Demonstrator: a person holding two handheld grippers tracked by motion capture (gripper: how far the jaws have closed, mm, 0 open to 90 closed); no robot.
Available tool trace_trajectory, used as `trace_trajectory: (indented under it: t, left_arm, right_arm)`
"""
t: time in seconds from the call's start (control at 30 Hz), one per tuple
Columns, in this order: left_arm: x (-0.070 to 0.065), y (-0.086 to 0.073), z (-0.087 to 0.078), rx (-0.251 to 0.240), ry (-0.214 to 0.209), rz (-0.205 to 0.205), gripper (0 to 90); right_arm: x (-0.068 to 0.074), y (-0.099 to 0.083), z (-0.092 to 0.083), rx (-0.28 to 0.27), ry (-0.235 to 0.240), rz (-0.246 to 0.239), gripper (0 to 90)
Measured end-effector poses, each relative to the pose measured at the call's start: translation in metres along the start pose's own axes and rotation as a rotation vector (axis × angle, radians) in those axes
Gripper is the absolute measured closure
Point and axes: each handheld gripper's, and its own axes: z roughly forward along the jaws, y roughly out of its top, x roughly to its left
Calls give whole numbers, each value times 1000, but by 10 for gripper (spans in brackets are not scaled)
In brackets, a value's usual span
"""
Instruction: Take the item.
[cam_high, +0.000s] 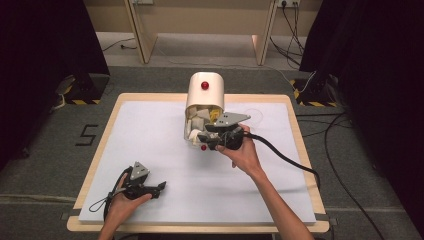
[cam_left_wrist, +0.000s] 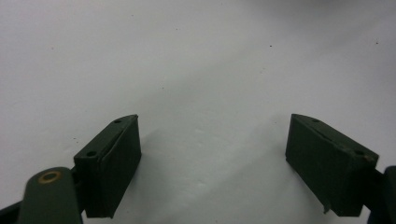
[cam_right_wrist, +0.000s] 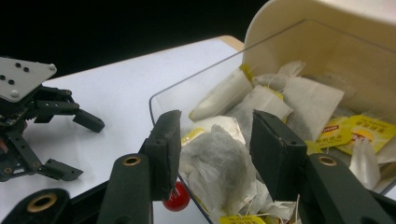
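Right gripper (cam_right_wrist: 215, 154) fingers apart around a grey-white tea bag (cam_right_wrist: 219, 163) in the cream container (cam_high: 205, 89); left gripper (cam_left_wrist: 212, 163) fingers apart

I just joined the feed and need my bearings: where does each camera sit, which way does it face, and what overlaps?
High view: above the person's side, facing forward and down on the table; both forearms, left tool, right tool.
Left gripper view: on the left tool, facing the bare white sheet; jaws wide apart.
Right gripper view: on the right tool, facing tea bags in the open box.
Shared: the right gripper view and high view both show the left tool.
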Motion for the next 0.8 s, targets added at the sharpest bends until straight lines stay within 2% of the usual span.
trace_trajectory:
  t: [0.17,0.33,0.5,0.8]
  left_arm:
    - [0,0,0,-1,0,-1,171]
    - [0,0,0,0,0,0,171]
    - [0,0,0,0,0,0,171]
    - [0,0,0,0,-1,0,171]
  right_arm:
    - [-1,-2,5,22,2,19,614]
    - [-2,-4,6,28,15,47,767]
    - [-3,-4,5,24,24,39,900]
    - [-4,0,-4,-21,15,30,900]
